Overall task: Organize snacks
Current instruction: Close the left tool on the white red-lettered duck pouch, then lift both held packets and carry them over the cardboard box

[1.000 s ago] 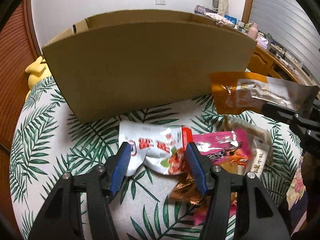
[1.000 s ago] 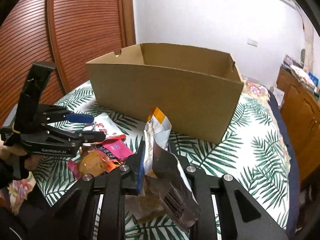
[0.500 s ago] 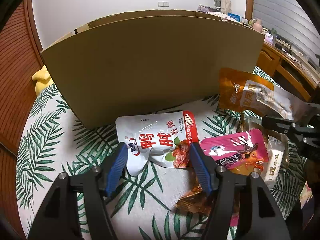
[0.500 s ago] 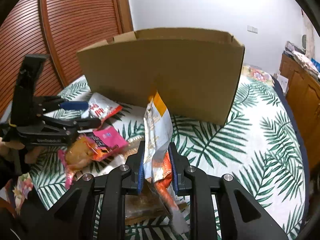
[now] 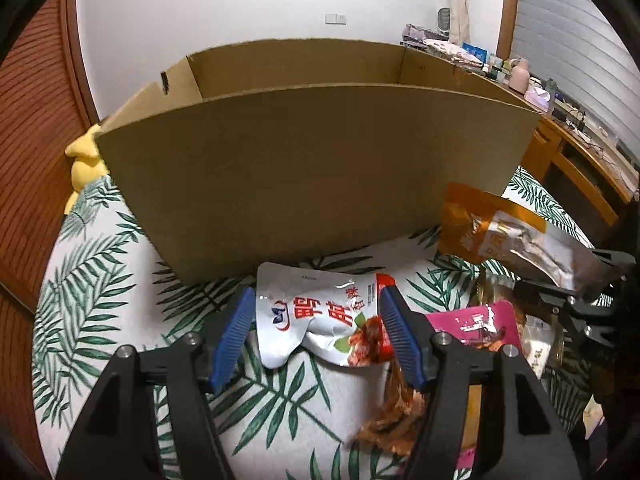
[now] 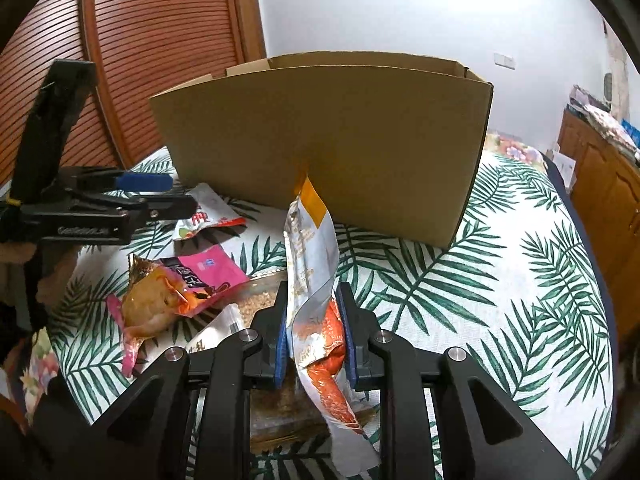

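1. Plain white wall (image 5: 240,8), with a small white switch plate (image 5: 335,19).
2. Reddish-brown slatted wooden door (image 6: 152,56), framed in matching wood.
3. Surface covered in a white cloth printed with green palm leaves (image 6: 520,280).
4. Orange-brown wooden cabinet (image 6: 604,184) at right, its top cluttered.
5. Grey ribbed blind (image 5: 560,32) behind a wooden upright.
6. Yellow plush toy (image 5: 84,160) against the door.

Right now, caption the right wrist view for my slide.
Right gripper clamps an orange-and-silver snack pouch before the cardboard box.
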### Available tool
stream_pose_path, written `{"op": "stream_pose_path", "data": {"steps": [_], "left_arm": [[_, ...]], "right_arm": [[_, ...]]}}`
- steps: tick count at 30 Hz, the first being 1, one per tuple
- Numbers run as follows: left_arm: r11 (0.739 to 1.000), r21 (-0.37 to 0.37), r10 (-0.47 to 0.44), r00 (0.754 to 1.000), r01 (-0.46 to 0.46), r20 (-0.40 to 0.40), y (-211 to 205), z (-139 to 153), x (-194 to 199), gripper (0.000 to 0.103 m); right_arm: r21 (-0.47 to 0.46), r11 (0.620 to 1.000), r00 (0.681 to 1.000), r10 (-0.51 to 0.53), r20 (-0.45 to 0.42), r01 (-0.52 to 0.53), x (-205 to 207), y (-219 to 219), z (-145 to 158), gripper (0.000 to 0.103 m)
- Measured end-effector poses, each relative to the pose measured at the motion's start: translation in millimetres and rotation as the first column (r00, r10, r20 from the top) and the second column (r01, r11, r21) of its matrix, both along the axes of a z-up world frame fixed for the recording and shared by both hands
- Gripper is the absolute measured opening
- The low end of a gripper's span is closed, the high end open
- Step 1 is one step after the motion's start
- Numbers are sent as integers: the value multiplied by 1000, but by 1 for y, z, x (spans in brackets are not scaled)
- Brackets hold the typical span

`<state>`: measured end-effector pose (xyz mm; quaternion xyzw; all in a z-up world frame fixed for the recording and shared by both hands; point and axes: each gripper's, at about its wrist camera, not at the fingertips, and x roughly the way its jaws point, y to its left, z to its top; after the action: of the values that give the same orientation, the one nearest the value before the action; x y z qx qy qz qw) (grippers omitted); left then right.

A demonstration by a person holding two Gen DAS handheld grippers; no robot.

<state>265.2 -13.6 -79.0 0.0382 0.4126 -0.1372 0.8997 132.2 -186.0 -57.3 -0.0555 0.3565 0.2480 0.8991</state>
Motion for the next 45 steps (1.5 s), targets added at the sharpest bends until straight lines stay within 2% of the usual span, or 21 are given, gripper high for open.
{"op": "stream_pose_path", "data": {"steps": [5,7,21,23,24,30,31,38,40,45], "left_arm": [[999,42,5,1000,-3,-30,-5,-12,9,66],[999,46,5,998,-2,-64,-5,-20,14,66],[999,35,4,999,-2,-46,-4,-24,21,69],[1000,28,-8,999,9,-44,-2,-25,18,62],[1000,24,-18,999,19,-41,0,-26,17,55],[999,6,-43,998,43,-40,5,-23,8,49],[999,-3,-38,999,38,-32,7,-21,6,43],[998,-52,-29,1000,29,2,15,-4,-9,25],[996,-77,-37,999,38,21,18,3,-15,15],[995,-86,-50,997,55,58,16,17,-27,10]], "right_arm": [[-3,1000,1000,-2,3,2,-1,1,0,20],[-3,1000,1000,-2,3,2,-1,1,0,20],[-2,1000,1000,-1,2,1,-1,2,0,20],[-2,1000,1000,-2,2,2,-1,2,0,20],[-2,1000,1000,-2,3,2,-1,2,0,20],[-2,1000,1000,-2,2,2,-1,2,0,20],[-2,1000,1000,-2,2,2,-1,1,0,20],[-4,1000,1000,-2,3,2,-1,2,-1,20],[-4,1000,1000,-3,3,3,-1,2,-1,20],[-4,1000,1000,-3,3,3,-1,2,-1,20]]}}
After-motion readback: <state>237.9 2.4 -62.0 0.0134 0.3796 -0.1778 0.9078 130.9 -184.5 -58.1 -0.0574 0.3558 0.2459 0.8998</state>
